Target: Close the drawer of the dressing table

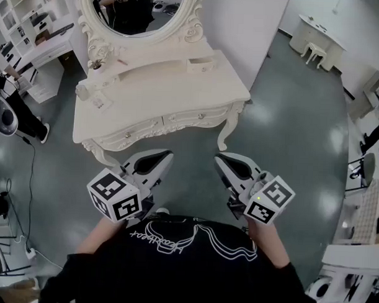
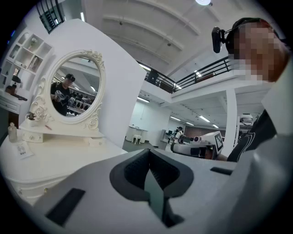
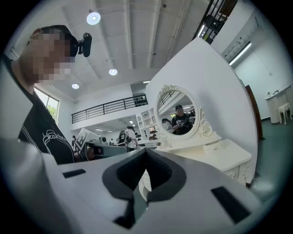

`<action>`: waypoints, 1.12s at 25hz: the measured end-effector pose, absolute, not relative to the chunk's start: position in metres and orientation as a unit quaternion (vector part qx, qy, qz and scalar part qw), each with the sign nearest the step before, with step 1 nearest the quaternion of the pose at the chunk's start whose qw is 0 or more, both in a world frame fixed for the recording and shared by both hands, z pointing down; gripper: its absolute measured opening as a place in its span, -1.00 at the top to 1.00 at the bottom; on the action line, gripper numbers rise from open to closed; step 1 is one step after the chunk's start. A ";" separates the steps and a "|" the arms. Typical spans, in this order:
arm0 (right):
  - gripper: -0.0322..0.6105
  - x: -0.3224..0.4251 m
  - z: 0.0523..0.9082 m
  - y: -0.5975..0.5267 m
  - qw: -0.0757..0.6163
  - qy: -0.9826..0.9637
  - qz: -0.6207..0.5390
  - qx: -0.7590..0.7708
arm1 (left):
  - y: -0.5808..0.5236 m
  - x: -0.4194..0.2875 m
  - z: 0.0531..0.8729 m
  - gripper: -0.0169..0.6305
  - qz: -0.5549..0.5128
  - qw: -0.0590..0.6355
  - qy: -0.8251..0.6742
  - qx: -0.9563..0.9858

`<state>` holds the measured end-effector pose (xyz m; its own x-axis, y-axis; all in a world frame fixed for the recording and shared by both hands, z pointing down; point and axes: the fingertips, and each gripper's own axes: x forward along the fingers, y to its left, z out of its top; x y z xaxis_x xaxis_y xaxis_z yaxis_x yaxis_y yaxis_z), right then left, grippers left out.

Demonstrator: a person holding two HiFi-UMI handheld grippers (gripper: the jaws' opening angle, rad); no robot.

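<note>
A white dressing table [image 1: 148, 93] with an oval mirror [image 1: 137, 9] stands ahead of me on the grey floor. Its two front drawers [image 1: 172, 123] look flush. A small drawer [image 1: 202, 63] on the tabletop's right side sticks out a little. My left gripper [image 1: 166, 155] and right gripper [image 1: 220, 159] hover side by side in front of the table, apart from it. Both are shut with nothing held. The left gripper [image 2: 149, 155] has the table [image 2: 55, 153] to its left in its own view. The right gripper [image 3: 145, 153] has the table [image 3: 219, 155] to its right.
A small bottle [image 1: 83, 91] and a card [image 1: 99, 103] sit on the tabletop's left side. White shelves [image 1: 26, 18] and a person [image 1: 14, 104] are at the left. Another white table with a stool [image 1: 317, 37] stands far right, chairs [image 1: 362, 175] at the right edge.
</note>
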<state>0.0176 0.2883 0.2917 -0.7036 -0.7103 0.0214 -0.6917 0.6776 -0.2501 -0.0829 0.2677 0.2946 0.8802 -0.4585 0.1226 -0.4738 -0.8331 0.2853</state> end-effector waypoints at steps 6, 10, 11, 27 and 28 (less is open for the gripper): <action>0.89 0.020 0.296 0.288 0.027 0.913 -0.131 -0.386 | 0.266 -0.081 0.298 0.94 0.027 0.157 -0.244 0.957; 0.89 0.028 0.300 0.287 0.014 0.902 -0.130 -0.412 | 0.267 -0.078 0.298 0.94 0.030 0.158 -0.240 0.957; 0.89 0.029 0.301 0.286 0.012 0.900 -0.130 -0.416 | 0.266 -0.078 0.299 0.94 0.030 0.158 -0.240 0.957; 0.08 0.061 0.314 0.248 -0.007 0.875 -0.127 -0.467 | 0.229 -0.068 0.307 0.94 0.028 0.166 -0.231 0.958; 0.05 0.065 0.315 0.244 -0.007 0.872 -0.128 -0.473 | 0.225 -0.067 0.308 0.94 0.029 0.167 -0.230 0.958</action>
